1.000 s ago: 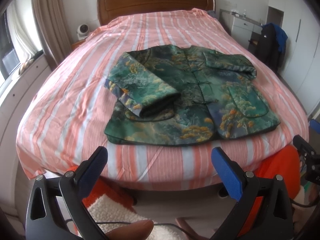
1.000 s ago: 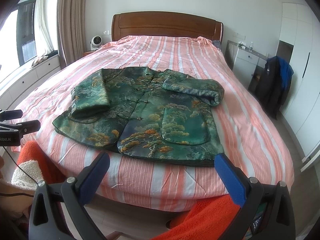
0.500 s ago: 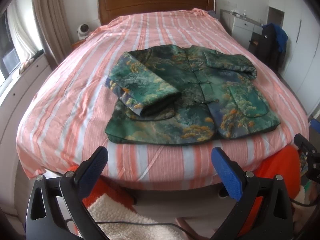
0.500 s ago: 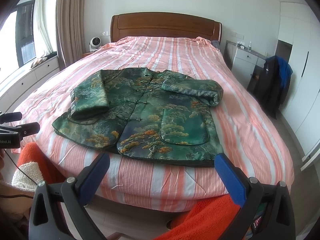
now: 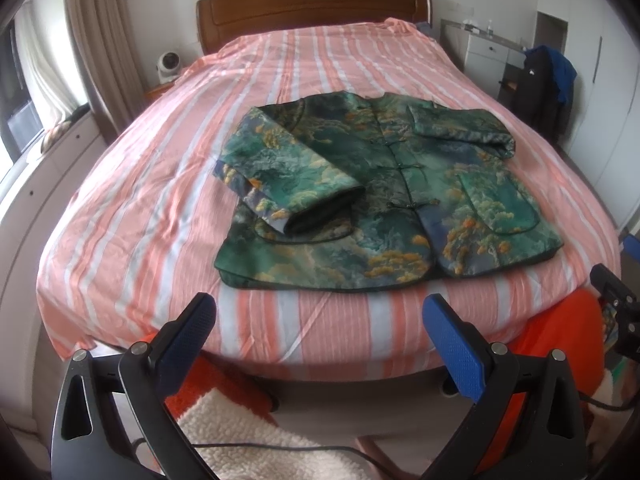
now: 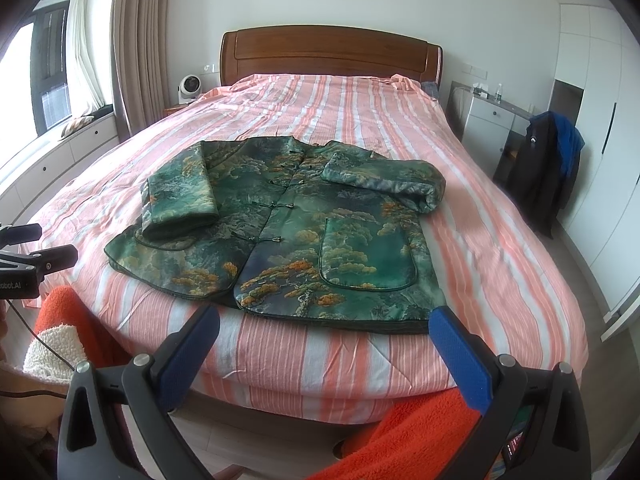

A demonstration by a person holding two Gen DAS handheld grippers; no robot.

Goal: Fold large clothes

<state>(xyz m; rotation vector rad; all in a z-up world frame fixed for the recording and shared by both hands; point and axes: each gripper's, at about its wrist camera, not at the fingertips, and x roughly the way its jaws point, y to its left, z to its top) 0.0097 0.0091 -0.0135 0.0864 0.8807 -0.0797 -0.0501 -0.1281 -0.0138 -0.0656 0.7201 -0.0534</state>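
Observation:
A green patterned jacket (image 5: 384, 200) lies flat, buttoned side up, on the pink striped bed (image 5: 160, 200). Both sleeves are folded in across its front. It also shows in the right wrist view (image 6: 288, 232). My left gripper (image 5: 320, 316) is open and empty, held off the foot of the bed, short of the jacket's hem. My right gripper (image 6: 324, 328) is open and empty, also off the foot of the bed near the hem's right part. The right gripper's body (image 5: 616, 300) shows at the right edge of the left wrist view.
The wooden headboard (image 6: 328, 56) stands at the far end. A white dresser (image 6: 492, 120) and a chair with dark clothes (image 6: 548, 160) are to the right. A window bench with drawers (image 6: 48, 160) runs along the left. Orange and white fleece (image 6: 420, 440) lies below the grippers.
Both grippers have drifted slightly, staying open at the foot of the bed. The jacket has not moved.

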